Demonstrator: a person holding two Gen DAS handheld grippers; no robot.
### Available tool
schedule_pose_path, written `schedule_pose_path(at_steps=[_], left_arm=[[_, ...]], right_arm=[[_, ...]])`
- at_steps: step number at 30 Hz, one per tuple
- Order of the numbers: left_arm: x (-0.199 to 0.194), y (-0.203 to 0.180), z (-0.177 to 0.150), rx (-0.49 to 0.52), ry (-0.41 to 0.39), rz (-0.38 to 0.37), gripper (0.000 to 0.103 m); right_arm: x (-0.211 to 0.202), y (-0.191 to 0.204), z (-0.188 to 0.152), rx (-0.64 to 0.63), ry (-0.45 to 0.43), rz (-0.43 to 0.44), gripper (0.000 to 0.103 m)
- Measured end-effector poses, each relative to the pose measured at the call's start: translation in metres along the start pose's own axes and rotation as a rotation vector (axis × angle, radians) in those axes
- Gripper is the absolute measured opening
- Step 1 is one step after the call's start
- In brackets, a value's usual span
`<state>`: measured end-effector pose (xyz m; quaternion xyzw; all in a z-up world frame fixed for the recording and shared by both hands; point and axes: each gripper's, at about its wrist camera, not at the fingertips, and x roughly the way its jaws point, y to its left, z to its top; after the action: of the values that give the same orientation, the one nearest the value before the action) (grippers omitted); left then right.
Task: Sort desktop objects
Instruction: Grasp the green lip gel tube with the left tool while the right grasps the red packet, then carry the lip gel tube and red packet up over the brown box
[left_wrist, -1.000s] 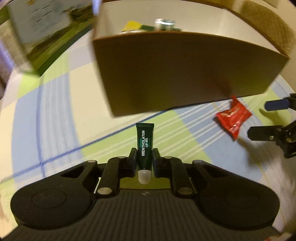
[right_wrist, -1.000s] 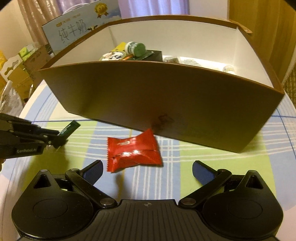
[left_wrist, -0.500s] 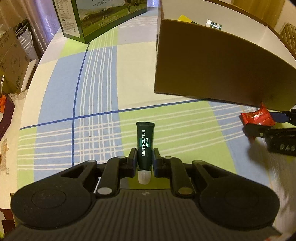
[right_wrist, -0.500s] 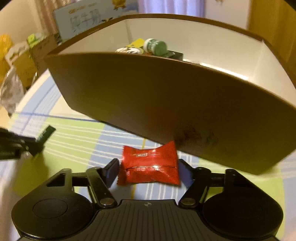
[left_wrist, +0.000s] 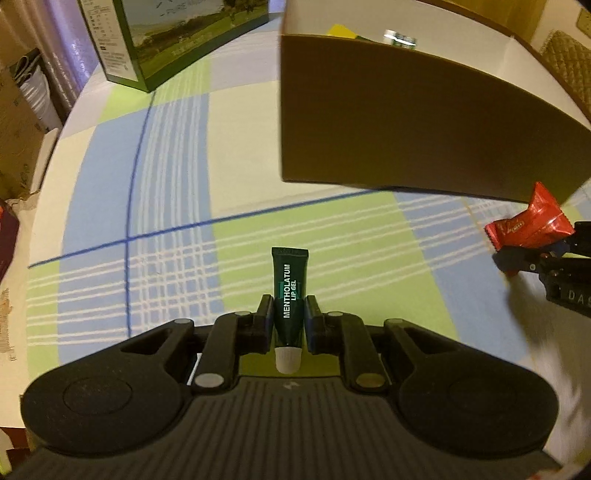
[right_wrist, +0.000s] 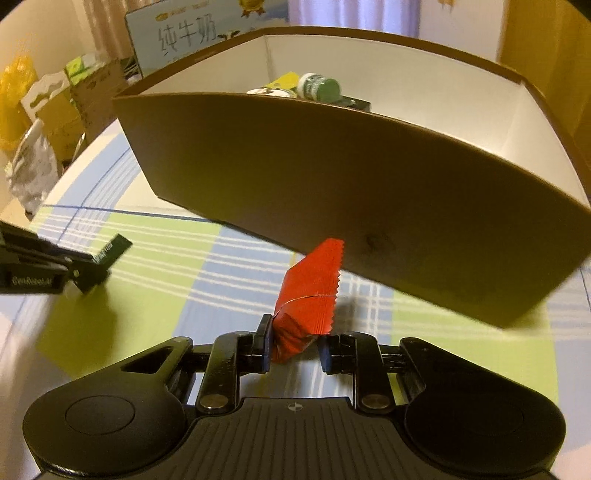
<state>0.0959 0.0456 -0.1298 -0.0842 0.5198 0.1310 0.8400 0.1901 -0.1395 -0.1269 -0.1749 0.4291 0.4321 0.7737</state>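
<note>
You hold the lip gel tube (left_wrist: 290, 291) tight in your left gripper (left_wrist: 289, 319) and the red candy (right_wrist: 308, 295) in your right gripper (right_wrist: 293, 349), so next lift both over the brown box (right_wrist: 332, 177) wall.

Checked tablecloth (left_wrist: 177, 155) under brown box (left_wrist: 424, 129)

The left claw (left_wrist: 289, 319) grips a green lip gel tube (left_wrist: 290, 291) near the brown box (left_wrist: 406, 122).

1 lip gel tube (left_wrist: 290, 291), 1 red candy pkt (right_wrist: 308, 299), 1 brown box (right_wrist: 332, 184), 2 milk cartons (left_wrist: 177, 40)
</note>
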Motion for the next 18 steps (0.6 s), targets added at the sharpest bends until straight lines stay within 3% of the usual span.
schedule_pose_path(at_steps=[18], left_arm=[[-0.040,-0.037,-0.016,0.053,-0.046,-0.063,0.013]], right_arm=[[-0.046,-0.007,-0.022,0.052,-0.019,0.024,0.021]])
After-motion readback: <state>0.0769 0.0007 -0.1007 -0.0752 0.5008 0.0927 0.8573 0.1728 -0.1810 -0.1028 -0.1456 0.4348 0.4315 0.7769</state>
